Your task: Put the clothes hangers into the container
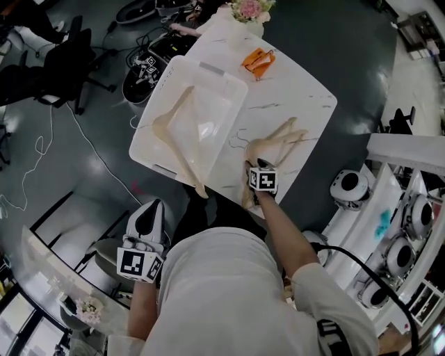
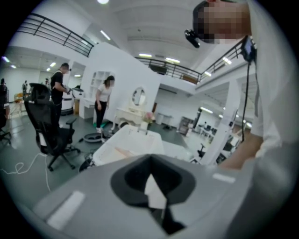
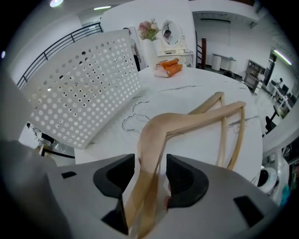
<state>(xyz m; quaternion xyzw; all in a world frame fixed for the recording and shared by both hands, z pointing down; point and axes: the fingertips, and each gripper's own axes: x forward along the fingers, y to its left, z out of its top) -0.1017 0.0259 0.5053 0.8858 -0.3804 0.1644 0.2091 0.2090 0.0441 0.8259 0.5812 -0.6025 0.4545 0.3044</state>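
Observation:
A white perforated container (image 1: 158,89) sits on the left half of the white marble table (image 1: 306,97). One wooden hanger (image 1: 174,149) lies inside it, its end sticking over the near rim. Two or three more wooden hangers (image 1: 278,139) lie stacked on the table to its right. My right gripper (image 1: 259,164) is at their near arm; in the right gripper view the hanger arm (image 3: 196,119) runs between the jaws of the right gripper (image 3: 150,175), which stand open with a gap beside the wood. The container wall (image 3: 84,88) rises to the left. My left gripper (image 1: 148,217) hangs low off the table, shut and holding nothing.
An orange object (image 1: 258,61) and a vase of flowers (image 1: 250,10) stand at the table's far end. A black office chair (image 1: 66,62) and loose cables lie on the floor to the left. White round machines (image 1: 349,186) stand to the right of the table.

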